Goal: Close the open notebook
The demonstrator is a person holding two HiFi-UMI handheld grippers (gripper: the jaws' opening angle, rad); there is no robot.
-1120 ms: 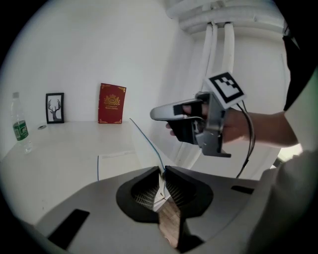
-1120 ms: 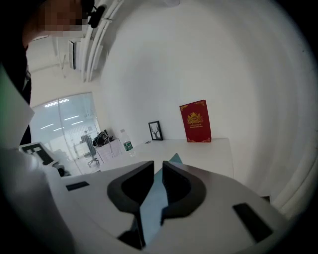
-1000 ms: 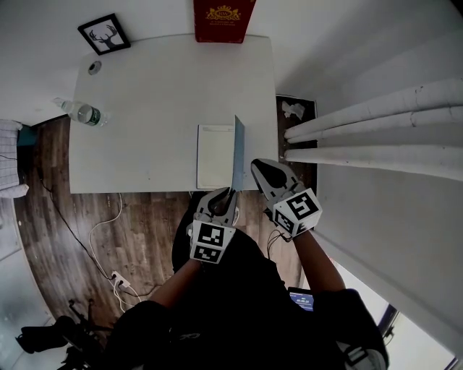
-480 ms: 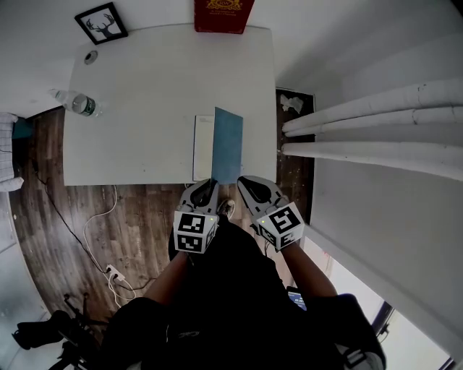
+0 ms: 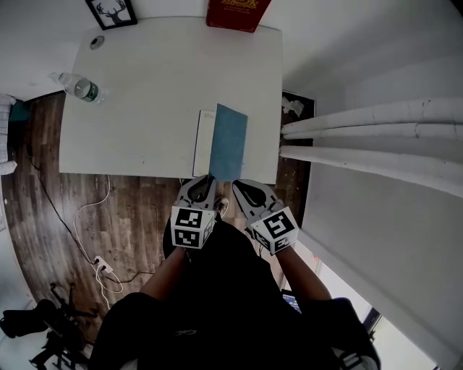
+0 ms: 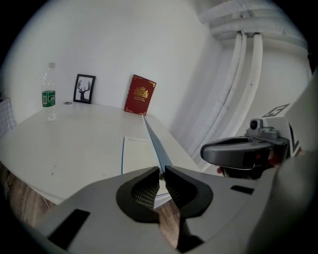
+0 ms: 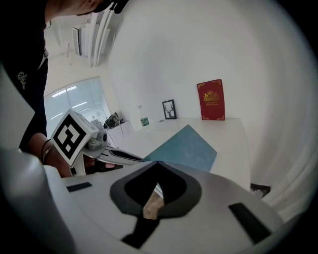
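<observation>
The notebook lies near the front right edge of the white table. Its blue cover leans left over the white page, still raised off it; in the right gripper view the cover slants up. My left gripper sits at the cover's near edge. In the left gripper view the thin cover runs into the narrow gap of that gripper, which is shut on it. My right gripper hangs just right of it, off the table's edge, shut and empty.
A water bottle, a small round object, a framed deer picture and a red book stand at the table's far side. White pipes run along the right. Cables lie on the wooden floor.
The blue cover has swung from upright to leaning left over the white page. Both grippers have drawn back toward the table's near edge and come closer together.
</observation>
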